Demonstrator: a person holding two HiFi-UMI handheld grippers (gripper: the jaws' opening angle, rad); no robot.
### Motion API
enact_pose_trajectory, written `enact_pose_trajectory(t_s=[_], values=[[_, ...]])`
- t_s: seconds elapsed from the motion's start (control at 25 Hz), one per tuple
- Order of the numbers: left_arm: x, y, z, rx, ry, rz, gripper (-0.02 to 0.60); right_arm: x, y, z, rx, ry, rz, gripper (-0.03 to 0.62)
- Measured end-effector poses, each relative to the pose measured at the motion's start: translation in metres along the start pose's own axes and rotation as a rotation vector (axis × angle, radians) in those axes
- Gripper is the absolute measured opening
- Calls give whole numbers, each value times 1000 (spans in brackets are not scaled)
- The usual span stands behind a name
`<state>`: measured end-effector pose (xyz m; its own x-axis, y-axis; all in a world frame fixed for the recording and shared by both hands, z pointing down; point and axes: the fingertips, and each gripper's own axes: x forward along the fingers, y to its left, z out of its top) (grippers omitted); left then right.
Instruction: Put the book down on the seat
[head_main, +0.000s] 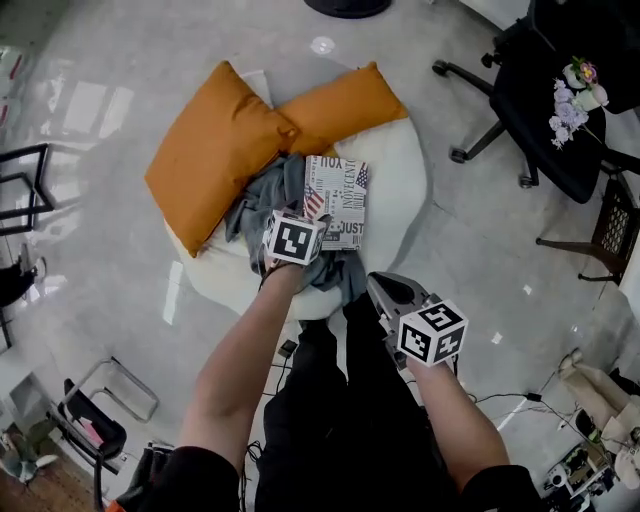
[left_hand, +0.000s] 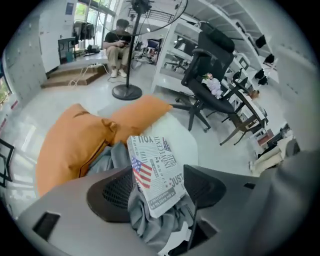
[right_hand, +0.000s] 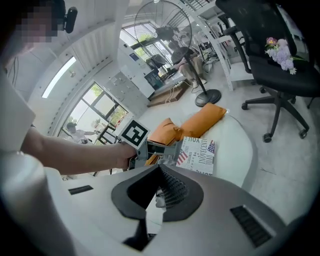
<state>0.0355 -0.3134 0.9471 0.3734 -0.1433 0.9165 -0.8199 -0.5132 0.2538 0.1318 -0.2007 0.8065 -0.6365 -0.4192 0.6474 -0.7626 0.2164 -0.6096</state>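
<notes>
The book (head_main: 337, 200), newspaper print with a flag on its cover, lies flat on the round white seat (head_main: 395, 180), its left edge resting on a crumpled grey cloth (head_main: 262, 205). My left gripper (head_main: 310, 222) hovers just above the cloth at the book's near left corner. Its jaws stand wide open. In the left gripper view the book (left_hand: 157, 170) shows between the pads, untouched, with the cloth (left_hand: 150, 220) below. My right gripper (head_main: 378, 283) hangs off the seat's near edge, shut and empty. The right gripper view shows the book (right_hand: 197, 155) and the left gripper (right_hand: 162, 148) ahead.
Two orange cushions (head_main: 215, 150) (head_main: 340, 105) lean at the back of the seat. A black office chair (head_main: 545, 110) carrying flowers stands to the right, with a dark wooden chair (head_main: 610, 235) beyond it. A fan's base (head_main: 348, 6) lies behind. A person (left_hand: 117, 47) sits far off.
</notes>
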Motion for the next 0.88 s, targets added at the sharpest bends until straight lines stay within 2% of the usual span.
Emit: enact_pose_trajectory(t_s=[0.2, 0.32, 0.48, 0.68, 0.88], values=[[-82, -22, 2, 39, -81, -64, 301, -22, 54, 26, -52, -27, 12, 14], [-139, -40, 2, 52, -166, -122, 291, -37, 89, 39, -83, -45, 17, 14], [-219, -56, 9, 120, -301, -137, 224, -58, 136, 55, -113, -82, 21, 14], [-320, -57, 25, 81, -495, -144, 157, -89, 183, 70, -164, -115, 6, 15], [-392, -54, 16, 82, -593, -125, 65, -124, 219, 81, -208, -180, -27, 14]])
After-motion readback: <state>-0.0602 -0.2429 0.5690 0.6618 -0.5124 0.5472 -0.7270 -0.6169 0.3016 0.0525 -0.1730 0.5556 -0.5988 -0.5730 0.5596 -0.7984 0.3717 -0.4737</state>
